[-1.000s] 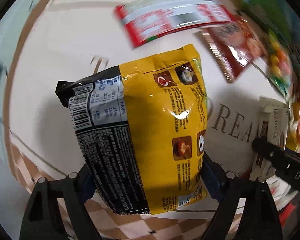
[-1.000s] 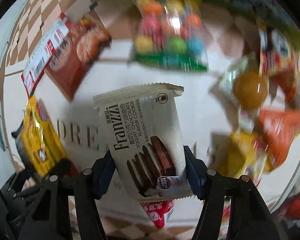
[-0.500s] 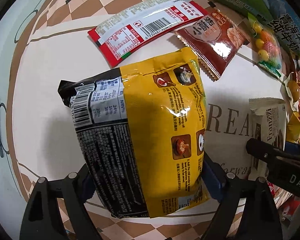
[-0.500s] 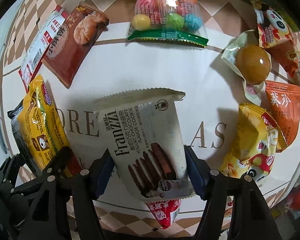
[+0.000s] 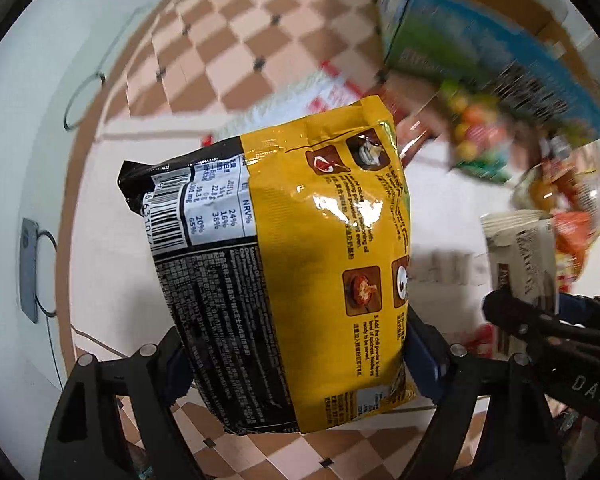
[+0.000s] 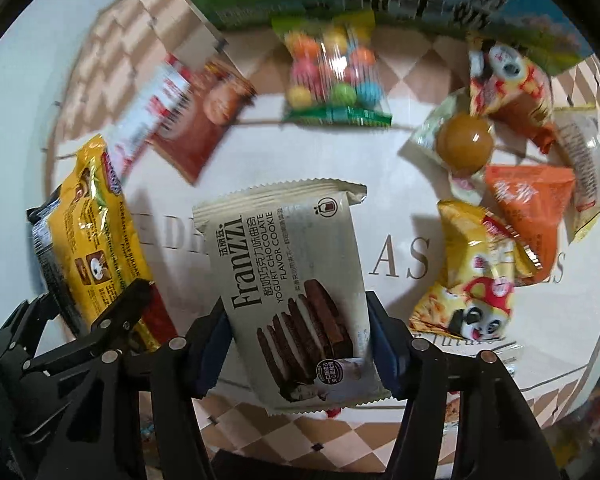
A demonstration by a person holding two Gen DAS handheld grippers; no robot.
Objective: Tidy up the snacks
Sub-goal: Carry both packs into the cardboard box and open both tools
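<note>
A yellow and black noodle pack [image 5: 300,248] hangs above the white mat, and my left gripper [image 5: 300,356] is shut on its lower end, pointing straight down. The same pack shows at the left of the right wrist view [image 6: 88,232]. A cream Franzzi chocolate cookie pack [image 6: 288,264] sits between the blue pads of my right gripper [image 6: 300,344]. Those jaws are closing on the pack's sides and it is lifted off the mat. Its edge also shows at the right of the left wrist view [image 5: 520,264].
On the white lettered mat [image 6: 400,208] lie a bag of coloured candy balls [image 6: 332,76], a brown biscuit pack [image 6: 204,120], a round brown sweet [image 6: 464,140], an orange pack [image 6: 528,208] and a yellow panda pack [image 6: 472,280]. A green-blue carton [image 5: 480,40] stands behind.
Both grippers have risen with their packs, so the mat and the loose snacks look farther away. More of the checkered cloth and the carton has come into view.
</note>
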